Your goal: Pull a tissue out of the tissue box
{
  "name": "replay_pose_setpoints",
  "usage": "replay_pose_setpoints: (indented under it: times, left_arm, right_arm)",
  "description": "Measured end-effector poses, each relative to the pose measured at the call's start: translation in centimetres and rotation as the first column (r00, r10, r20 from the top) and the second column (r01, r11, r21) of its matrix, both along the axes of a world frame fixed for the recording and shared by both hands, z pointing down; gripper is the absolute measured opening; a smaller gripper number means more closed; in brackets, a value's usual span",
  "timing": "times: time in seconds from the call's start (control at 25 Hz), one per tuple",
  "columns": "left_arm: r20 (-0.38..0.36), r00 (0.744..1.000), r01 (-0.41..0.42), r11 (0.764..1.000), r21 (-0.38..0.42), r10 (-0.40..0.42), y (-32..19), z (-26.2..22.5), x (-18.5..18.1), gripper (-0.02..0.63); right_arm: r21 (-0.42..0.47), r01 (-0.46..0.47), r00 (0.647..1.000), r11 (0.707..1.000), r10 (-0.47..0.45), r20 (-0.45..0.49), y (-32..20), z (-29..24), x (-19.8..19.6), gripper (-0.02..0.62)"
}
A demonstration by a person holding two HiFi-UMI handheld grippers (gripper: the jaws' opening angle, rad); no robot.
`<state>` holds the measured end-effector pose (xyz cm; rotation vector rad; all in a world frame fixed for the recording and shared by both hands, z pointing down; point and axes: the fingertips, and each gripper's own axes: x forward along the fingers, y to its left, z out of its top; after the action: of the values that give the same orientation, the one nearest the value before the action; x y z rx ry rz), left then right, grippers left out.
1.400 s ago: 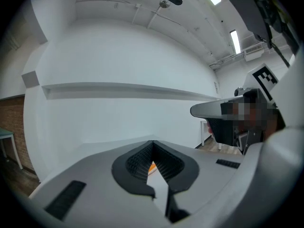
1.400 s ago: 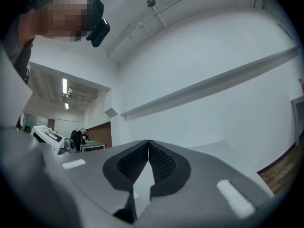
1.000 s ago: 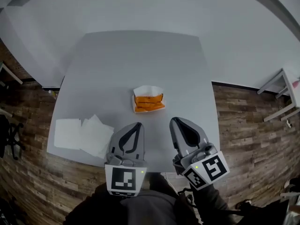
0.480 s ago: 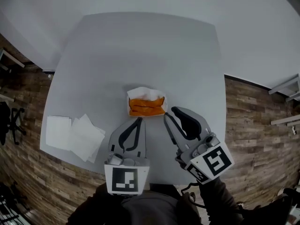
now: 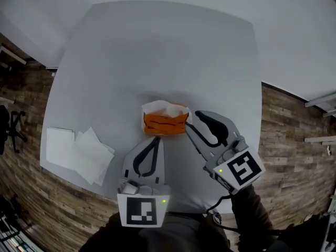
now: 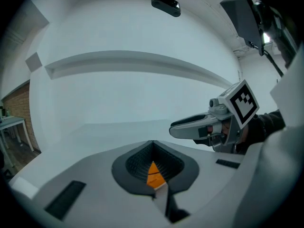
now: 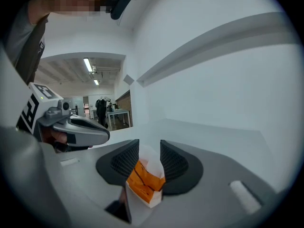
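Right tool (image 5: 191,119), jaws just opened wide, tissue box (image 5: 165,124) just ahead and ungripped, may shove it away; left tool (image 5: 156,140) is closed, empty.

Head view looks steeply down; both gripper views share the tissue box (image 5: 165,124).

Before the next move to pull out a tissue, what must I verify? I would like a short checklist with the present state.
1. Tissue sticks out of the tissue box: ok.
2. Right gripper open: ok; its jaws have just been opening, box and tissue show in the gap, pads not pressing.
3. Left gripper steadies the box: cannot tell; shut, tip close to the box's near edge.
4. Loose tissues lie clear of the box: ok.
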<state>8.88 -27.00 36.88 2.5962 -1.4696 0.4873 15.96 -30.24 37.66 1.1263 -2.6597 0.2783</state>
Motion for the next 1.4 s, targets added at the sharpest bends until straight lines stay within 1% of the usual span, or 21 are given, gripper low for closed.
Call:
replay_pose_setpoints:
  times: [0.12,0.24,0.4,0.56,0.6,0.72,0.8,0.92,1.0,1.08,1.24,1.32,1.4]
  left_arm:
    - [0.007,1.0,-0.01,1.0,-0.008,0.01,-0.3,0.7,0.4,0.0]
    - [0.015,1.0,-0.009,0.999,-0.038,0.01,-0.5,1.8,0.6,0.0]
    - [0.021,1.0,-0.002,0.998,-0.057,0.003,-0.8,2.7,0.6,0.0]
    - [0.028,1.0,0.007,0.998,-0.063,-0.005,-1.2,3.5,0.3,0.0]
    - [0.028,1.0,0.011,0.998,-0.07,-0.009,-1.3,3.7,0.2,0.0]
    - [0.021,1.0,0.023,0.996,-0.088,-0.021,-1.4,4.3,0.1,0.0]
    - [0.019,1.0,0.024,0.995,-0.094,-0.023,-1.6,4.6,0.1,0.0]
    - [0.02,1.0,0.012,0.997,-0.074,-0.01,-1.9,4.6,0.3,0.0]
    - [0.021,1.0,0.008,0.998,-0.067,-0.006,-1.9,4.5,0.4,0.0]
    - [0.02,1.0,0.011,0.997,-0.07,-0.009,-1.8,4.6,0.4,0.0]
    - [0.019,1.0,0.024,0.996,-0.089,-0.022,-1.9,5.2,0.1,0.0]
    - [0.021,0.999,0.029,0.995,-0.093,-0.028,-2.0,5.5,0.1,0.0]
    - [0.018,0.999,0.032,0.995,-0.091,-0.03,-2.2,5.7,0.2,0.0]
  right_arm:
    - [-0.033,0.019,0.999,0.999,-0.021,-0.046,-1.0,2.0,-0.4,0.126]
    - [-0.037,0.028,0.995,0.999,-0.031,-0.096,-2.2,3.5,-0.4,0.126]
    - [-0.078,0.029,0.995,0.996,-0.037,-0.092,-3.3,5.2,-0.4,0.126]
    - [-0.096,0.041,0.995,0.994,-0.05,-0.091,-3.5,6.7,-0.9,0.123]
    - [-0.097,0.032,0.994,0.995,-0.042,-0.102,-3.6,7.0,-0.8,0.113]
    - [-0.08,0.008,0.991,0.997,-0.019,-0.129,-4.1,7.2,-0.7,0.003]
    - [-0.052,0.018,0.993,0.998,-0.024,-0.114,-4.0,6.3,-1.0,0.002]
    - [-0.017,0.03,0.995,0.999,-0.031,-0.097,-3.6,5.0,-1.7,0.002]
    - [-0.019,0.026,0.993,0.999,-0.028,-0.118,-3.7,5.3,-1.4,0.005]
    - [-0.031,0.02,0.992,0.999,-0.024,-0.123,-4.0,5.9,-0.8,0.031]
    - [-0.037,0.05,0.991,0.998,-0.054,-0.122,-4.1,6.6,-1.0,0.028]
    - [-0.047,0.062,0.989,0.997,-0.068,-0.132,-4.0,7.1,-1.3,0.01]
    - [-0.049,0.061,0.99,0.997,-0.067,-0.124,-4.0,7.0,-1.4,0.002]
